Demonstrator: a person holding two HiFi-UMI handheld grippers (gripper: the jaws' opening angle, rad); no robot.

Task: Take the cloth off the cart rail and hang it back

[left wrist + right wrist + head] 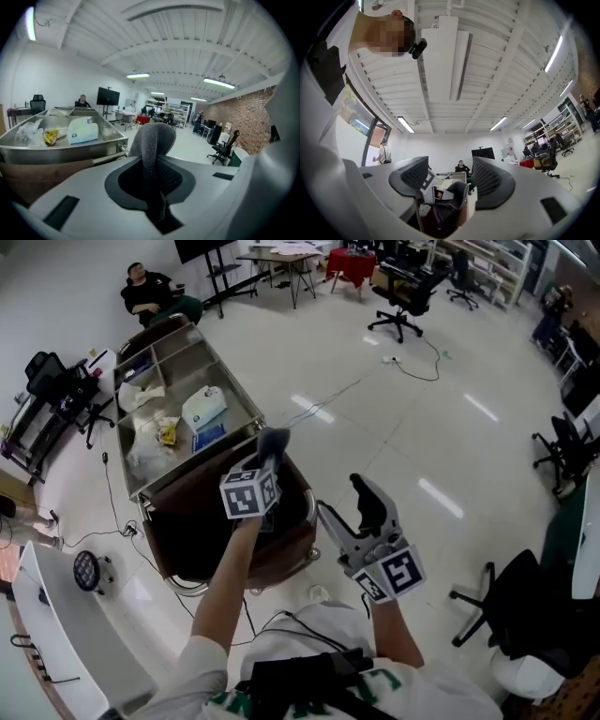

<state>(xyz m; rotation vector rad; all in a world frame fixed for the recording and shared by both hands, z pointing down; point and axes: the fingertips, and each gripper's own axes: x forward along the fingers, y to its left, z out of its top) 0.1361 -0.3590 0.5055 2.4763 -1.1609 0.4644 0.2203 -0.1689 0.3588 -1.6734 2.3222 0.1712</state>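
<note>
A small grey cloth (273, 441) sticks up from my left gripper (266, 461), which is shut on it. In the left gripper view the cloth (153, 139) stands pinched between the closed jaws, its top folded over. I hold it above the near end of the steel cart (239, 390), just right of the cart's tray (56, 150) and rail (108, 158). My right gripper (342, 499) hangs open and empty to the right, above the floor. Through its spread pads (490, 180) I see the left gripper with the cloth (457, 196).
The cart tray holds a white pack (203, 409), plastic bags (148, 442) and a yellow wrapper (168, 432). A person (150, 292) sits beyond the cart. Office chairs (405, 298) (511, 607) stand around; a cable (412, 367) crosses the floor. A white desk (56, 634) lies at the left.
</note>
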